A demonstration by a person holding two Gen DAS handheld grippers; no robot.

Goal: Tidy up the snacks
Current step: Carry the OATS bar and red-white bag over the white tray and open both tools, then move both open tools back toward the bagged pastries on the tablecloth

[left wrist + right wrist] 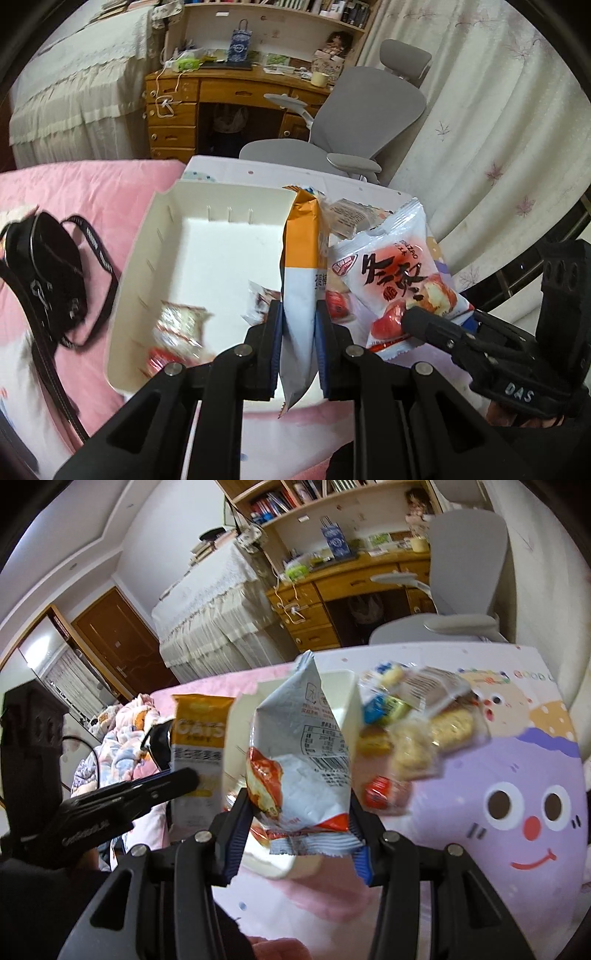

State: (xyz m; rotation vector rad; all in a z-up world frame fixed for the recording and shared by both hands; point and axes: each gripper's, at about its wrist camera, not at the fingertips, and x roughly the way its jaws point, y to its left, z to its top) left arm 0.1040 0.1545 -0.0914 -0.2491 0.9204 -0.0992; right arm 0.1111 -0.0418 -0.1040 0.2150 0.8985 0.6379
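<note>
You are working in a bedroom, over a pink bed with a cartoon-printed board [517, 760] laid on it. Nearest you, your left hand-held gripper [298, 325] is closed edge-on around the orange-and-white oat packet [301, 258], held upright at the white bin's [162, 236] right rim. At 3 o'clock from it, your right hand-held gripper [301, 812] pinches the white-and-red date packet [306, 746] at its lower part, just above the bottom seal. Both packets look light, crinkly and slippery, so I would grip near the seals, not the puffed middle. Two small wrapped snacks [177, 332] lie in the bin. More loose snacks [413, 716] wait on the board at 1 o'clock. Beyond stand a grey chair [369, 110] and a wooden desk [177, 107].
</note>
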